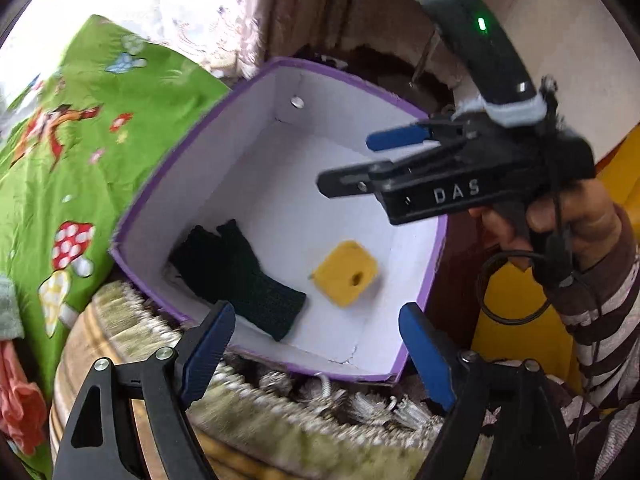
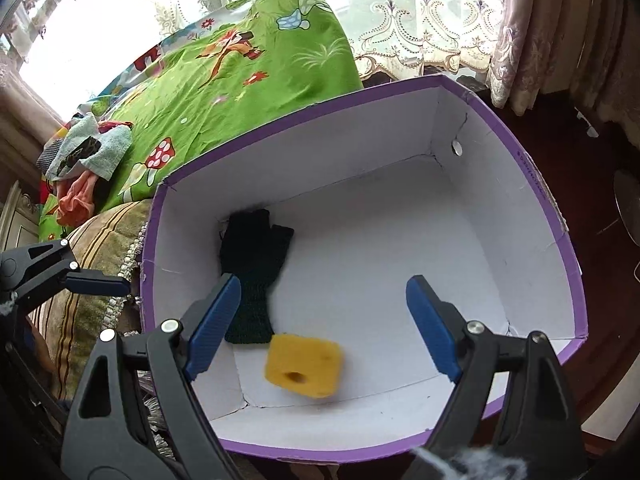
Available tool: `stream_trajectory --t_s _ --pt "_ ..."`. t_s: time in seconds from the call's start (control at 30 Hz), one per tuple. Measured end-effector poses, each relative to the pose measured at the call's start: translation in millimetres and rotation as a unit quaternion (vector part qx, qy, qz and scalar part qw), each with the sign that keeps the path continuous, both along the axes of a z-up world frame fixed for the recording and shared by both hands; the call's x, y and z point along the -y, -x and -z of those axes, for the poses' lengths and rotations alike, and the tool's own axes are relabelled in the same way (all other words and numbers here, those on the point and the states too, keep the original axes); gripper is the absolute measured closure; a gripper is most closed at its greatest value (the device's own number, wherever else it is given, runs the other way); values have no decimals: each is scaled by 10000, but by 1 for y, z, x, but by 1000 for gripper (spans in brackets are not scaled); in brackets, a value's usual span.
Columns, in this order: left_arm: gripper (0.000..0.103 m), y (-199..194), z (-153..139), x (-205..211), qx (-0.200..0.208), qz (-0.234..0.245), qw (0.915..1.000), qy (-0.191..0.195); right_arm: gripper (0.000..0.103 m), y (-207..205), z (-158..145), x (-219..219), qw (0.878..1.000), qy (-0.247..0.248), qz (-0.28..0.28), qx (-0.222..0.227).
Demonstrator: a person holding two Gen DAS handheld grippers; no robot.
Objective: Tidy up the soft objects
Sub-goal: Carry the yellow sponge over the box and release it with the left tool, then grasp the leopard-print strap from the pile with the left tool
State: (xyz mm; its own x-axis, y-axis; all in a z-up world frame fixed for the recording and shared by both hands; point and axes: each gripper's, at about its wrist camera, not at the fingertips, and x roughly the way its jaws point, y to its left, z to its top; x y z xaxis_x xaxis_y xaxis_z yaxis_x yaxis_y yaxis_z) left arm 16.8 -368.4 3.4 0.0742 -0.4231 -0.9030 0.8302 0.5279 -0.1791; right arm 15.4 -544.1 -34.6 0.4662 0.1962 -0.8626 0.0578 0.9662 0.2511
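Observation:
A purple box with a white inside stands open below both grippers. On its floor lie a black knitted glove and a yellow sponge with a hole in it. My left gripper is open over the box's near edge, with nothing between its blue pads. My right gripper hovers open above the box's far side, held by a hand in a striped sleeve. In the right wrist view the right gripper is open and empty above the blurred sponge and the glove.
The box rests on a fringed olive cushion. A green mushroom-print pillow lies beside it, with a pile of cloths and an orange cloth further off. Lace curtains hang behind.

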Motion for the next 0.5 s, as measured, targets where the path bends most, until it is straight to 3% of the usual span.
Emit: stream_trajectory --t_s 0.17,0.23,0.33,0.5 --pt "20 -24 -29 -56 393 -786 9950 473 16 -13 -8 -19 9997 99 -226 77" --pt "31 -36 -42 -84 645 -1116 9899 590 16 -19 -13 -26 9994 121 -312 123" --pt "42 -61 -61 -129 971 -1675 9789 654 16 -28 -20 -38 9988 169 -432 184" --pt "49 -106 -79 -190 1413 -2401 9591 503 16 -41 -30 -55 9975 224 -612 262"
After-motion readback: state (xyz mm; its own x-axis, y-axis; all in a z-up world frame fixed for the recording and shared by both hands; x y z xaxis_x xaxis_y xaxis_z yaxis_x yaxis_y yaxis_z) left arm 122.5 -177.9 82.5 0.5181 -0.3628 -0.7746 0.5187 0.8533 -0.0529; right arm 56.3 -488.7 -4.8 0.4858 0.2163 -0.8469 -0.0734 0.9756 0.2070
